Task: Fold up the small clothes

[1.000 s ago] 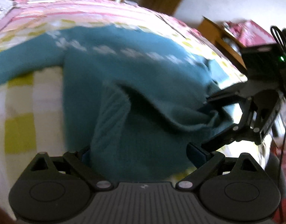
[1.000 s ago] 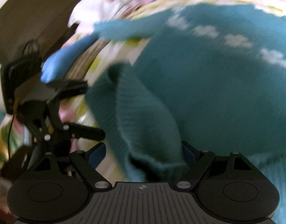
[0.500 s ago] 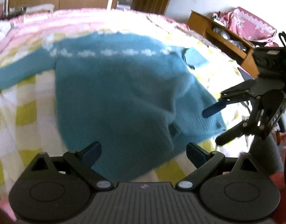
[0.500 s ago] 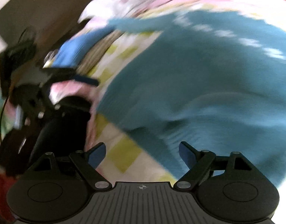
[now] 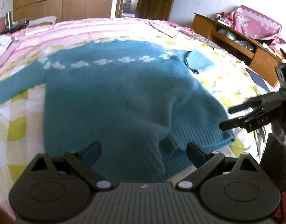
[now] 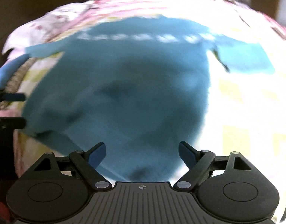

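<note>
Left wrist view: teal fuzzy knit sweater w/ a row of white flowers across the chest (image 5: 113, 97) lies spread on the pink/yellow/white checked bedspread (image 5: 14, 130), hem nearest the camera, one long sleeve out to the picture's left, other sleeve folded short by the far shoulder. Left gripper (image 5: 144, 152) is spread wide, nothing between the blue pads, which sit just above the ribbed hem. Right gripper (image 5: 225, 118) shows at the right edge, jaws apart, empty, just off the hem corner.

Right wrist view: blurred. Same sweater (image 6: 124, 85) fills the middle of the bedspread (image 6: 245, 112). Right gripper (image 6: 142, 153) is wide apart over the hem, pinching nothing.

Handling, my read: soft, light, floppy knit, no stiffness, so it'll sag and stretch if lifted by one point. Fuzzy surface shld grip well, not slippery, not fragile. Best hold: ribbed hem corners or sleeve cuff, both layers together, one gripper per side, so the fold comes over even.
</note>
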The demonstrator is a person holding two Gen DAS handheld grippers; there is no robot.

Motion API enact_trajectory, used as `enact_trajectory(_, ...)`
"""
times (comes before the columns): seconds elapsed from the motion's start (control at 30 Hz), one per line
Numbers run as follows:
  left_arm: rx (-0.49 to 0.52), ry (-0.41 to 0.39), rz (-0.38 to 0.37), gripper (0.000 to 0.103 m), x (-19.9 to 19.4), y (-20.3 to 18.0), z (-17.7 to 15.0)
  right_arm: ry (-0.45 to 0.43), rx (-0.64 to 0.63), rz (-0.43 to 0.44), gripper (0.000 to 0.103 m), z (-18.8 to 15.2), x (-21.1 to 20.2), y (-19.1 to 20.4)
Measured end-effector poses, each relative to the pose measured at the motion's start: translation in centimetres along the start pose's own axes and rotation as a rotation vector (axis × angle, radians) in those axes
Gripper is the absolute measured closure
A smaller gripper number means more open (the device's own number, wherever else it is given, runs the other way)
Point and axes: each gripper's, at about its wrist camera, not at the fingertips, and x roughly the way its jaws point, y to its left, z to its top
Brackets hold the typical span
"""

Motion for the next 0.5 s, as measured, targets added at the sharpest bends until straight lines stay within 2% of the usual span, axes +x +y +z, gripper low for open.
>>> enact_trajectory(0.1, -0.005, 0.017, 0.004, 0.001, 0.8, -0.4, -0.5, 0.021, 0.084, -0.011, 0.021, -1.5, 0.2, -1.2)
enact_trajectory(0.17, -0.003, 0.023, -0.001, 0.001, 1.1, -0.8, -0.7, 0.03, 0.103, -0.014, 0.027, -2.2, 0.5, -1.3)
enact_trajectory(0.23, 0.005, 0.028, -0.005, 0.001, 1.3, -1.4, -0.7, 0.037, 0.12, -0.002, 0.036, -2.5, 0.7, -1.3)
enact_trajectory(0.3, 0.021, 0.03, -0.001, 0.001, 1.3, -1.9, -0.7, 0.038, 0.131, -0.011, 0.043, -2.6, 0.8, -1.2)
enact_trajectory(0.47, 0.019, 0.035, 0.004, 0.001, 1.2, -2.3, -1.0, 0.035, 0.124, -0.035, 0.048, -2.5, 1.0, -0.8)
enact_trajectory(0.5, 0.011, 0.036, 0.005, 0.001, 1.2, -2.2, -1.0, 0.034, 0.116, -0.045, 0.055, -2.5, 1.1, -0.7)
